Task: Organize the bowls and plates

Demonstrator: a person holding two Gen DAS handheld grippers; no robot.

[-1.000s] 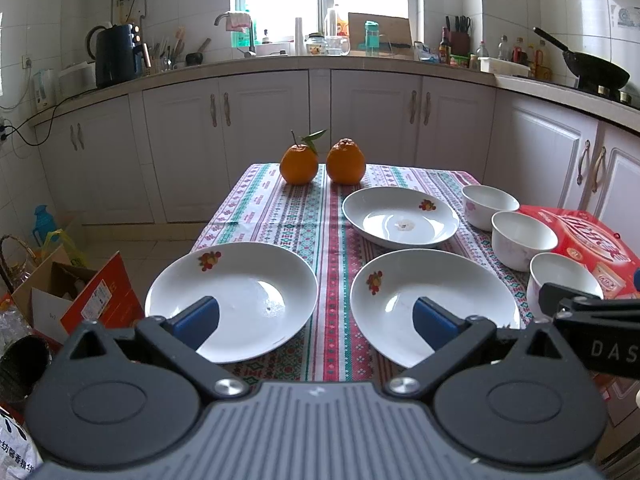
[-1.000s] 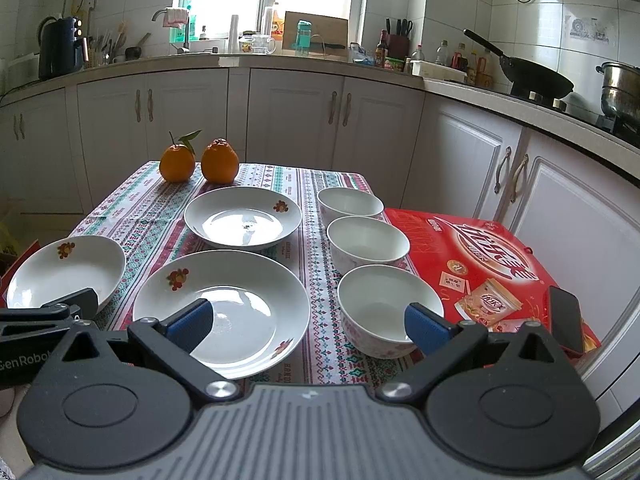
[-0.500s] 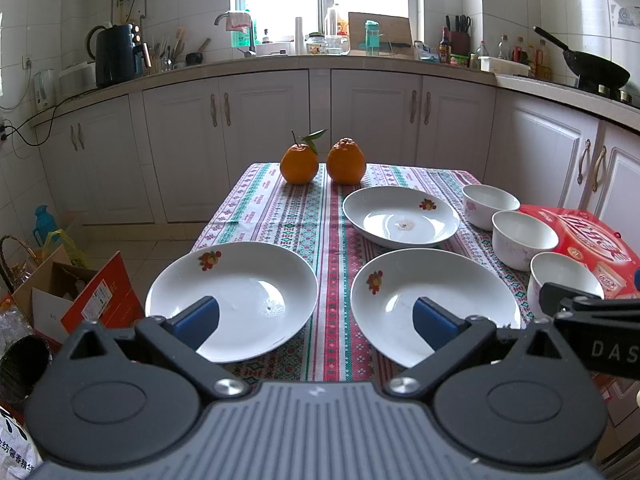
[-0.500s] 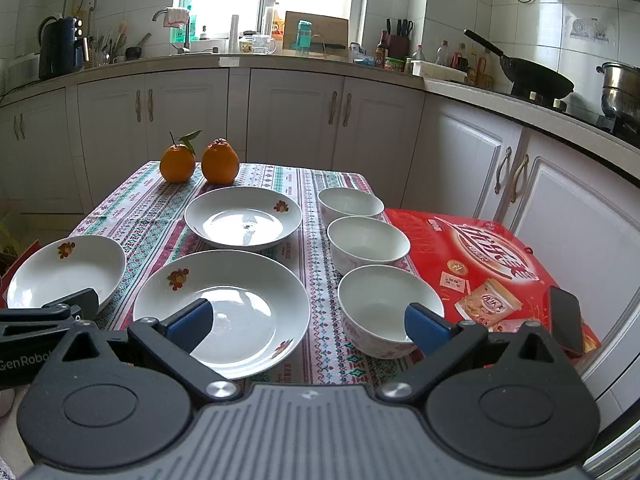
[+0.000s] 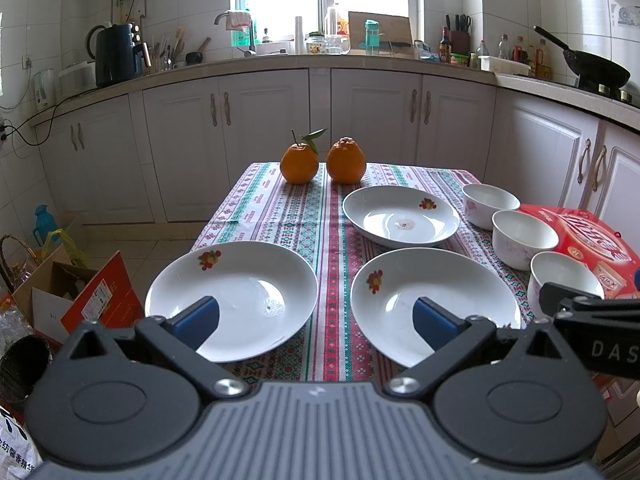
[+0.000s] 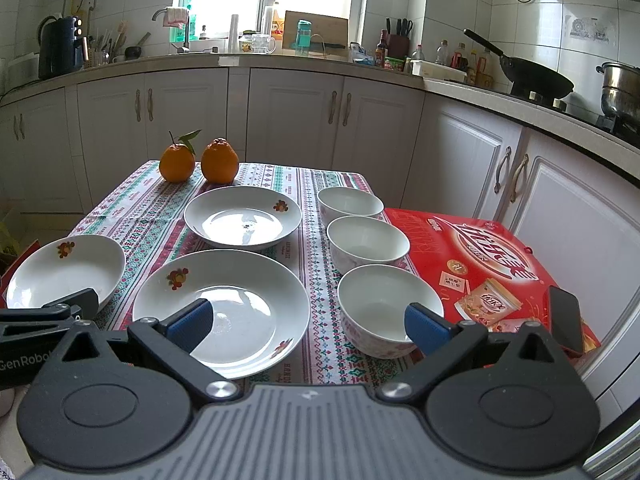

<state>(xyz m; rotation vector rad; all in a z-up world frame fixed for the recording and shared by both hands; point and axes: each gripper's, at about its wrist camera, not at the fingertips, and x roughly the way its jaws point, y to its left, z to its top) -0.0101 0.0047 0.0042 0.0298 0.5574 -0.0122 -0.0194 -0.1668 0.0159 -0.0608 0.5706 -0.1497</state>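
Three white plates with a small fruit print lie on the patterned tablecloth: a near-left plate (image 5: 240, 296) (image 6: 68, 268), a near-middle plate (image 5: 432, 300) (image 6: 236, 300) and a far plate (image 5: 400, 216) (image 6: 244, 216). Three white bowls stand in a row on the right: far bowl (image 6: 350, 202), middle bowl (image 6: 366, 242), near bowl (image 6: 384, 304). My left gripper (image 5: 316, 320) is open, held above the table's near edge between the two near plates. My right gripper (image 6: 306, 320) is open too, between the near-middle plate and the near bowl. Neither holds anything.
Two oranges (image 5: 322, 160) sit at the table's far end. A red box (image 6: 480, 260) with a dark phone (image 6: 566, 318) on it lies right of the bowls. Cardboard boxes (image 5: 72, 292) stand on the floor at left. White cabinets (image 5: 280, 136) run behind.
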